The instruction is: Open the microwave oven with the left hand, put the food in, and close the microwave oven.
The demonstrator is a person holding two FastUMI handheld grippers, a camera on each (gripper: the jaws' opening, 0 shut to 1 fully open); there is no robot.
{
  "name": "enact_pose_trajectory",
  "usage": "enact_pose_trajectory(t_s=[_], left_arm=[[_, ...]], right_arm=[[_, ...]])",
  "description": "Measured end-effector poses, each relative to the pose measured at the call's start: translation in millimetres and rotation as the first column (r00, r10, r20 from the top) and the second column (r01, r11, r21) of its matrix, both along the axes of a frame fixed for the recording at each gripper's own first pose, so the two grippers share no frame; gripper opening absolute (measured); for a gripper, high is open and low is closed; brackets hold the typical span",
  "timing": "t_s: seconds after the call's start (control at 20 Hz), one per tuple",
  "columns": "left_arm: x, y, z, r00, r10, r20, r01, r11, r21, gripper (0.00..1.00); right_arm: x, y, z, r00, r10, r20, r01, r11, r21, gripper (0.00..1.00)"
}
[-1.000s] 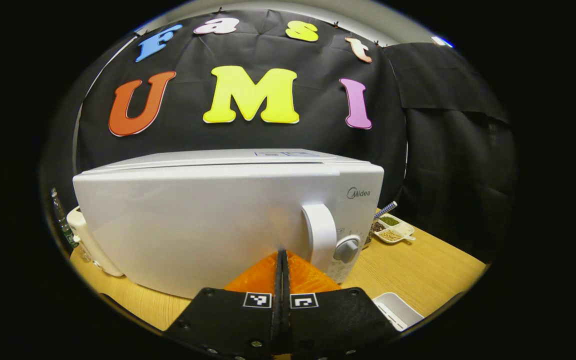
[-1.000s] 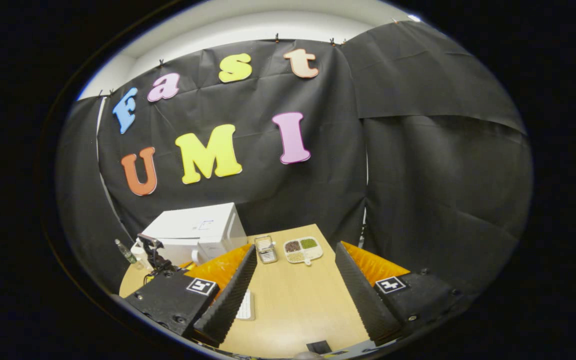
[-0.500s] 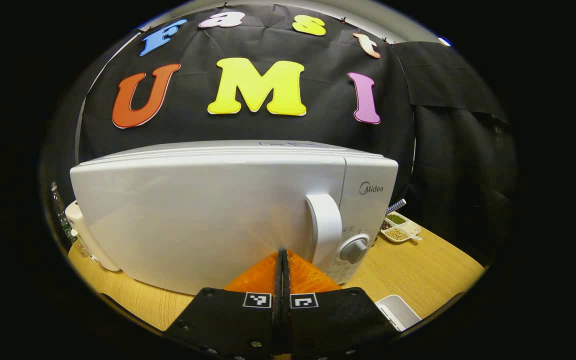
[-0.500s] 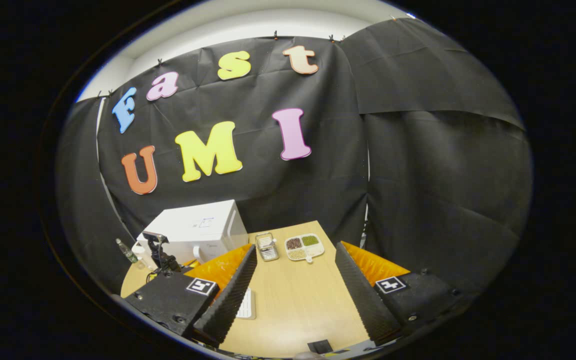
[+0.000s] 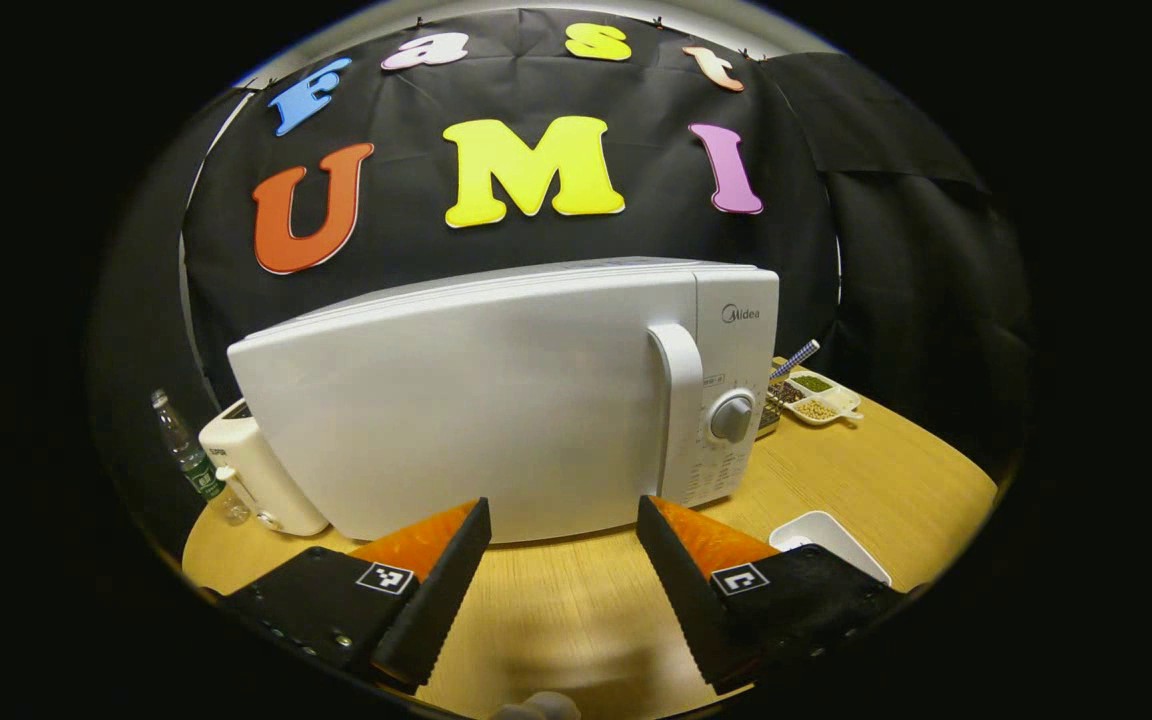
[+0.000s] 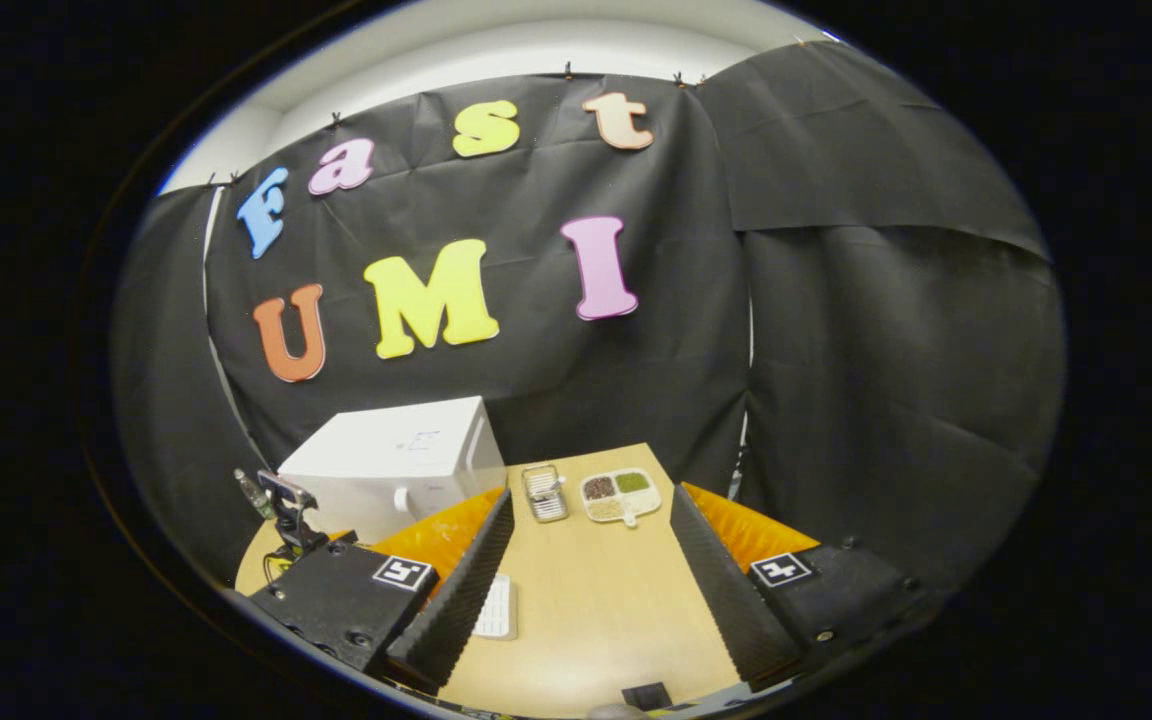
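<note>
The white microwave (image 5: 496, 400) stands on the wooden table (image 5: 866, 480) with its door flush against the body. Its vertical handle (image 5: 678, 410) and round knob (image 5: 732, 418) sit at the door's right side. My left gripper (image 5: 561, 565) hangs open a short way in front of the door, touching nothing. In the right gripper view the microwave (image 6: 396, 460) is far off at the left, and the left gripper (image 6: 286, 500) shows in front of it. My right gripper (image 6: 591, 580) is open above the table, empty. A white dish (image 5: 826, 535) lies near the front edge.
A divided plate of beans (image 6: 619, 495) and a metal box (image 6: 543, 493) sit right of the microwave. A white appliance (image 5: 256, 480) and a bottle (image 5: 186, 455) stand at its left. The white dish (image 6: 496, 607) lies by the right gripper's left finger.
The left gripper was shut with its tips against the microwave door. It has since backed away from the door and opened. The right gripper has barely moved.
</note>
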State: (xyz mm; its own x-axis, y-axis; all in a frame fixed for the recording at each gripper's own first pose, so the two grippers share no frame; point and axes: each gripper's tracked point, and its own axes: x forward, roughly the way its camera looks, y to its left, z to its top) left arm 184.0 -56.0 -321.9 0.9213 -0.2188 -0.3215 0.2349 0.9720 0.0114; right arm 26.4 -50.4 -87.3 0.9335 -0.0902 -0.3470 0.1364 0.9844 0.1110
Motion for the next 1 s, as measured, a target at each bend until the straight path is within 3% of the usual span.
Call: enact_pose_trajectory(t_s=[0.05, 0.1, 0.35, 0.4, 0.45, 0.8, 0.85, 0.9, 1.0], left_arm=[[-7, 4, 8, 1.000, 0.008, 0.007, -0.008, 1.000, -0.009, 0.85], [-13, 11, 18, 1.000, 0.024, 0.017, -0.023, 1.000, -0.016, 0.95], [-71, 53, 68, 0.995, 0.085, 0.050, -0.083, 0.996, -0.036, 0.95], [-84, 64, 83, 0.992, 0.104, 0.066, -0.102, 0.994, -0.037, 0.95], [-98, 75, 98, 0.989, 0.120, 0.084, -0.117, 0.992, -0.039, 0.95], [-171, 134, 220, 0.943, 0.221, 0.247, -0.204, 0.974, -0.095, 0.95], [-179, 140, 234, 0.936, 0.234, 0.263, -0.213, 0.971, -0.107, 0.95], [-185, 143, 245, 0.931, 0.240, 0.275, -0.218, 0.970, -0.108, 0.95], [-198, 147, 269, 0.918, 0.242, 0.315, -0.219, 0.970, -0.106, 0.95]], right_arm=[[1, 7, -2, 1.000, 0.011, 0.004, -0.011, 1.000, -0.006, 1.00], [2, 15, -3, 1.000, 0.024, 0.007, -0.024, 1.000, -0.013, 1.00], [-1, 67, -6, 0.994, 0.101, 0.034, -0.100, 0.994, -0.034, 1.00], [-2, 80, -5, 0.992, 0.120, 0.044, -0.119, 0.992, -0.038, 0.90], [-4, 91, -5, 0.989, 0.137, 0.054, -0.135, 0.990, -0.044, 0.91], [-15, 142, 18, 0.970, 0.194, 0.145, -0.185, 0.980, -0.072, 0.90], [-17, 144, 21, 0.970, 0.189, 0.155, -0.179, 0.981, -0.078, 1.00], [-19, 145, 23, 0.969, 0.186, 0.163, -0.175, 0.981, -0.080, 0.90], [-24, 149, 32, 0.967, 0.178, 0.181, -0.169, 0.983, -0.065, 0.90]])
